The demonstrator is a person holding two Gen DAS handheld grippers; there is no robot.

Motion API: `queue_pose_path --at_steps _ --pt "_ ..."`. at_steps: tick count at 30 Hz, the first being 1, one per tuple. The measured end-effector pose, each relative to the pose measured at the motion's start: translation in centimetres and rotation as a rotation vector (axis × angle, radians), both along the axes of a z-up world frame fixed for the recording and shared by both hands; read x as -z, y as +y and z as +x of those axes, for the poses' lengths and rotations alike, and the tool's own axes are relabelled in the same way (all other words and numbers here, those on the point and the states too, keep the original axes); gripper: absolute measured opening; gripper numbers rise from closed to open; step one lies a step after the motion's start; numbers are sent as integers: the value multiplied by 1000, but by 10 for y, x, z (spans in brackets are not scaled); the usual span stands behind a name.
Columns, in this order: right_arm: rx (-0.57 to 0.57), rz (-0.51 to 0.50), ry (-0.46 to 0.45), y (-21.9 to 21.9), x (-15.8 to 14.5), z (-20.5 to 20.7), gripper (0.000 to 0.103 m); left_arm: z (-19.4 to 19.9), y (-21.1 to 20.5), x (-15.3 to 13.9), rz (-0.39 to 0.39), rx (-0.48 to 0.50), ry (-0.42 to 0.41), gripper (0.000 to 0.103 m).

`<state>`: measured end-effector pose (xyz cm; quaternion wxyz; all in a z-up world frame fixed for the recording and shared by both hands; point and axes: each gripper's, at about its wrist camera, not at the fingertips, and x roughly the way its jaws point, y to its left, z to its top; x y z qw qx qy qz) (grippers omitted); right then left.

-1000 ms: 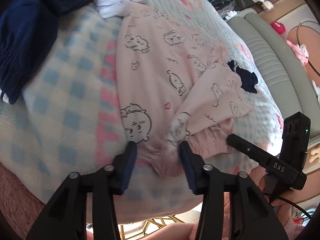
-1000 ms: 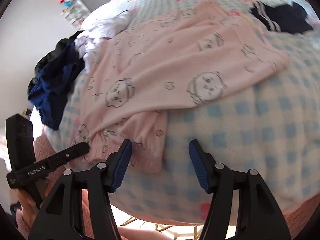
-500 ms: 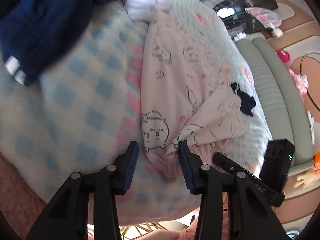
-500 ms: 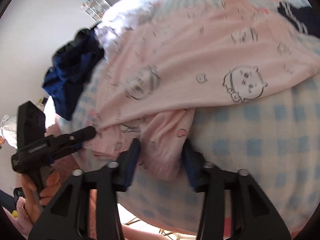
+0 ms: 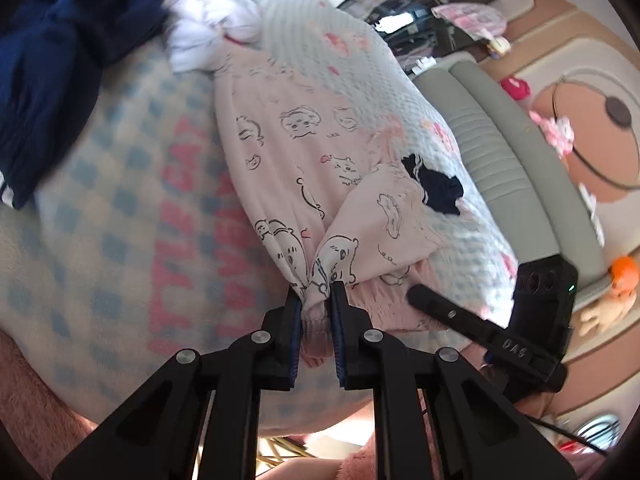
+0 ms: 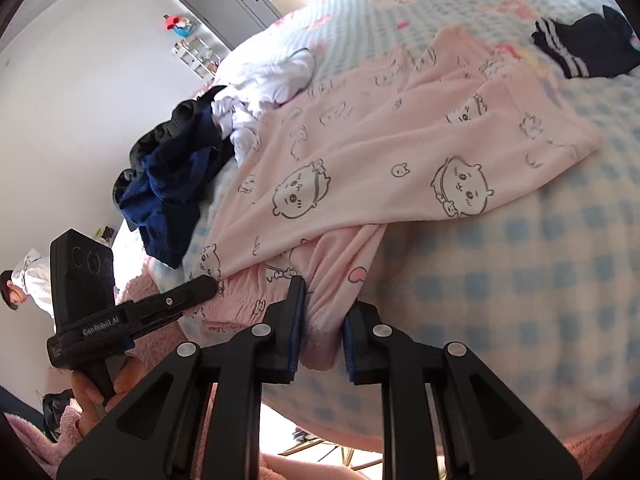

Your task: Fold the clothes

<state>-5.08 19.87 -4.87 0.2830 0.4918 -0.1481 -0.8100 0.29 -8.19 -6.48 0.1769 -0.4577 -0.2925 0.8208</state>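
The pink pyjama garment [image 5: 296,152] with its printed cartoon faces lies spread across the checked blanket [image 5: 104,216] on the bed, its ribbed hem at the near edge of the bed. The left gripper [image 5: 316,312] has a bunched part of that hem between its blue pads; its jaws are closing, narrow, and the cloth is pinched up into a small ridge there. In the right wrist view the same pink pyjama garment [image 6: 360,168] runs away from the camera, and the right gripper [image 6: 322,320] is closing on another part of the hem, a fold of pink cloth pressed between its pads. The two grippers grip the hem near each other: each shows in the other's view, just beside the garment's near edge, and a hand [image 6: 100,392] holds the left one's handle.

Beyond the garment, at its far end, a crumpled white garment [image 6: 268,80] touches it, and a heap of dark blue clothes [image 6: 172,176] lies next to that on the blanket. At the garment's other side a small navy piece with white stripes [image 6: 580,48] lies against its edge. Past that side of the garment a grey-green padded headboard [image 5: 500,152] borders the bed. A person in white [image 6: 24,280] stands well apart from the garment, by the wall.
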Motion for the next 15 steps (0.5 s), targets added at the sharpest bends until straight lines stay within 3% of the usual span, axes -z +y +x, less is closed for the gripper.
queue_pose_path --at_steps 6,9,10,12,14,15 --pt "28 -26 -55 17 6 20 16 16 -2 7 -19 45 -56 14" --pt "42 78 -171 14 38 17 19 15 0 24 -87 35 -143 15" --pt "47 73 -207 16 45 16 20 19 -2 19 -56 10 -103 15" --pt "42 75 -156 17 32 19 20 26 1 3 -44 -1 -18 23" --pt "44 92 -90 18 16 21 20 29 17 -16 -193 28 71 28" --pt "49 108 -50 17 7 23 21 29 24 -20 -231 44 86 28"
